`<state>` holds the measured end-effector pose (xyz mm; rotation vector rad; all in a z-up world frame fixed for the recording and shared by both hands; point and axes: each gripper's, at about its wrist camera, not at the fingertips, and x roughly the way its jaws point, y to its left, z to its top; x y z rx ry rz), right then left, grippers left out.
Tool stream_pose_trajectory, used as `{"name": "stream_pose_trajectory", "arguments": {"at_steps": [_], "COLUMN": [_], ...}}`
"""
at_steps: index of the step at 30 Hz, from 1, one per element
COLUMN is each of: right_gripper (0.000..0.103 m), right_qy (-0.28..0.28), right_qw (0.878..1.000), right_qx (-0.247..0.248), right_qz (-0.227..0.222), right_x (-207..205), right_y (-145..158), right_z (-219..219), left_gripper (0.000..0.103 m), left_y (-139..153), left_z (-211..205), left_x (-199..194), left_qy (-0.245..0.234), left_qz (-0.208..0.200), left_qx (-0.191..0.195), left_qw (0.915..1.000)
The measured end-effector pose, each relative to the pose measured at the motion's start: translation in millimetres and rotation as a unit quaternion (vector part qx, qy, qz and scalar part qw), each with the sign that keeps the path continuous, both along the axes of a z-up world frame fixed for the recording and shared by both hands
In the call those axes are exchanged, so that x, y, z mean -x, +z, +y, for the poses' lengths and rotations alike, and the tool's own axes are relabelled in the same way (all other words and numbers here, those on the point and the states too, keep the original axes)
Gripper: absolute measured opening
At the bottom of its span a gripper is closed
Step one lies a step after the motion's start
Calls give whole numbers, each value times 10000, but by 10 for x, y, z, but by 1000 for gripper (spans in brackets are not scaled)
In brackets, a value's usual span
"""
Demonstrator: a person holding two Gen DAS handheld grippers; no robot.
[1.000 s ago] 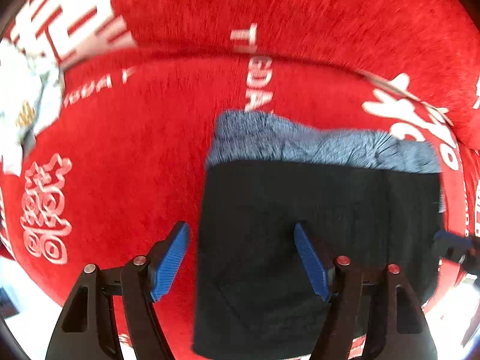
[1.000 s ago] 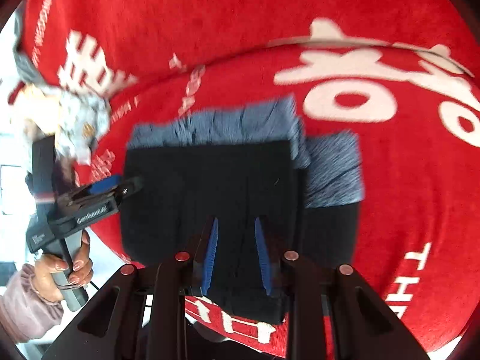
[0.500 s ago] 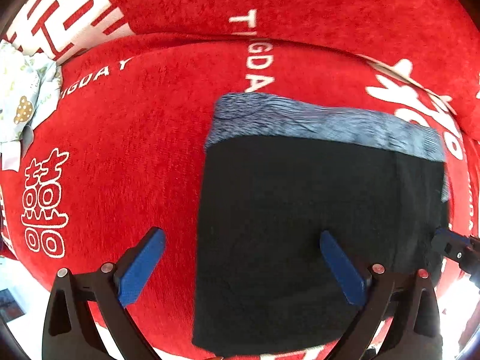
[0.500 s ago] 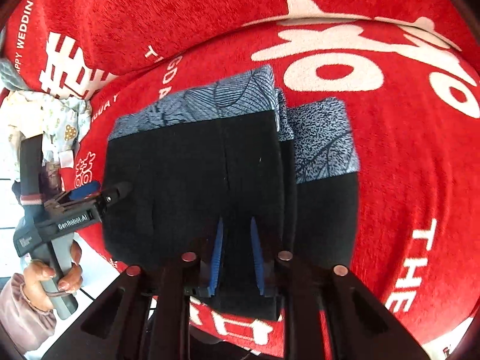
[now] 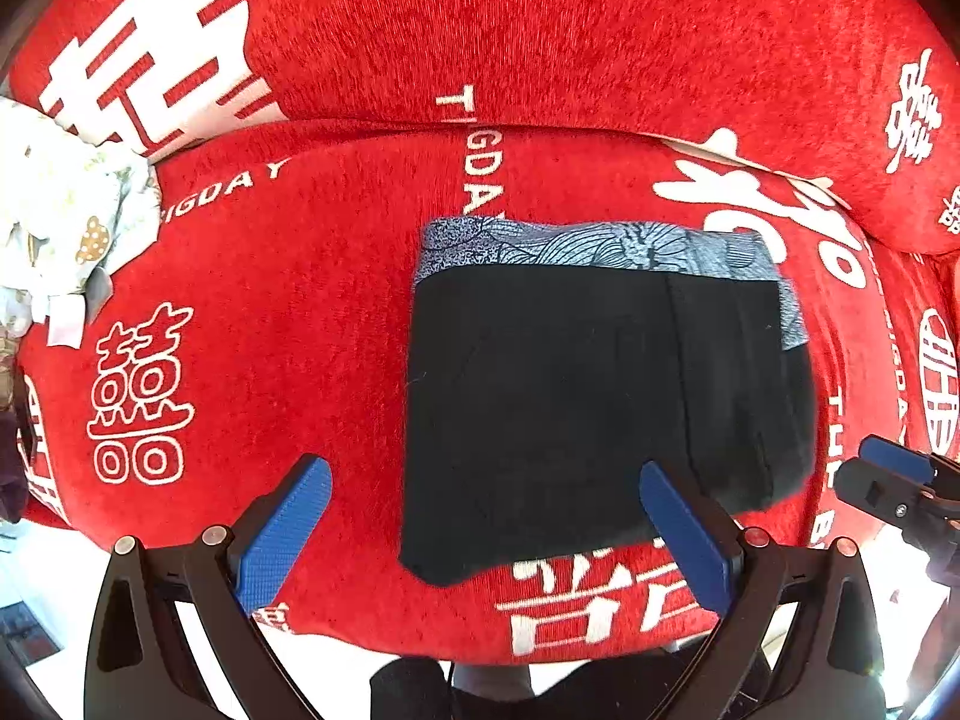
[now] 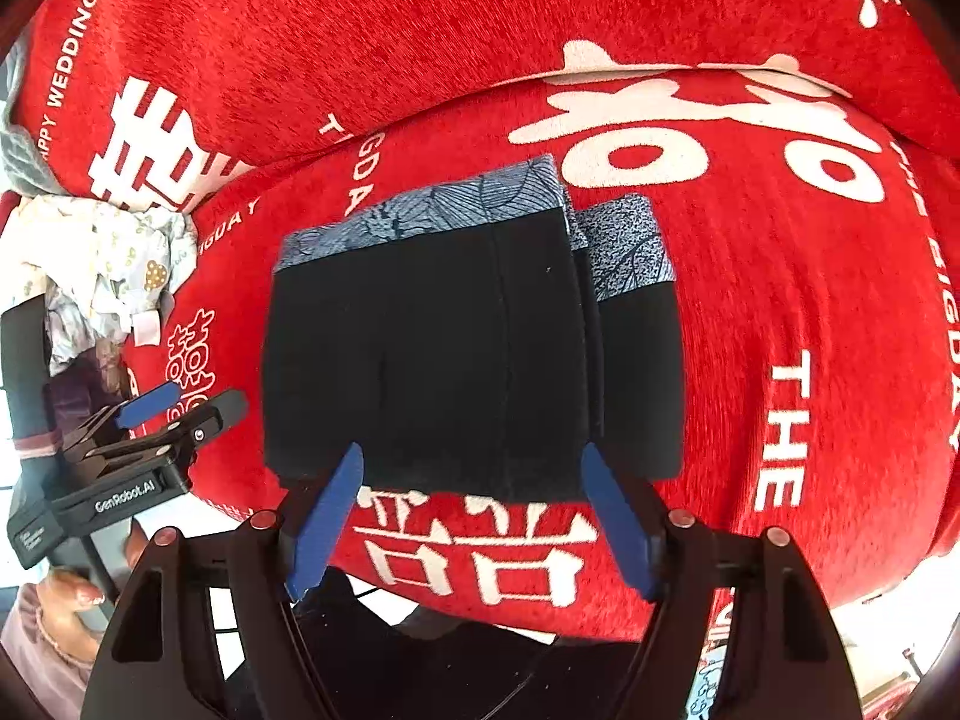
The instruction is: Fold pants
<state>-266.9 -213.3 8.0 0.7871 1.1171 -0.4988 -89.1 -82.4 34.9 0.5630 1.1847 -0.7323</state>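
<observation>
Two grippers show in the left wrist view, and both now hang free of the pants (image 5: 600, 396). The left gripper (image 5: 480, 531) has its jaws spread wide with nothing between them; half a second ago they already stood open over the cloth, and a second ago they were narrower. It has since backed off toward the near edge of the sofa cushion (image 5: 270, 312), so one blue pad sits over bare red fabric left of the pants and the other over their near right part. The pants lie as a flat dark rectangle, patterned waistband (image 5: 594, 246) on the far side. The right gripper (image 5: 894, 477) only peeks in to the right of the pants; its opening cannot be read here. Left of the pants runs a wide stretch of open cushion, ending at a crumpled light cloth (image 5: 66, 228).

From the right wrist view, the right gripper (image 6: 474, 510) has let go: its jaws, pinched on the near hem half a second ago, now stand wide and empty just off that hem. This suggests the fold is finished and set down. A second layer sticks out on the right side of the pants, slightly offset. The cushion's front edge lies just near of the pants, so little room remains there; ample room lies right of the pants.
</observation>
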Motion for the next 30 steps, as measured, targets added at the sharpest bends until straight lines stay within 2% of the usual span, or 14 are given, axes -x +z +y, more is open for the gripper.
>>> {"name": "stream_pose_trajectory", "arguments": {"at_steps": [5, 12, 22, 27, 30], "right_gripper": [79, 79, 80, 80, 80], "right_qy": [-71, -208, -527, -297, -71], "right_qw": [10000, 9990, 9967, 9968, 9970], "right_qx": [67, 357, 604, 718, 757], "right_qz": [0, -139, 111, 209, 173], "right_x": [-53, -120, -79, -107, -96], "right_y": [235, 620, 653, 646, 676], "right_z": [125, 245, 355, 340, 342], "left_gripper": [103, 103, 103, 103, 103], "left_y": [232, 547, 562, 513, 478], "left_z": [121, 337, 635, 783, 834], "left_x": [29, -76, -316, -305, -164], "left_qy": [-100, -280, -54, 268, 487], "left_qz": [73, -131, -54, -7, -23], "left_qx": [92, 335, 238, 227, 180], "left_qw": [9999, 9990, 9997, 9994, 9986]}}
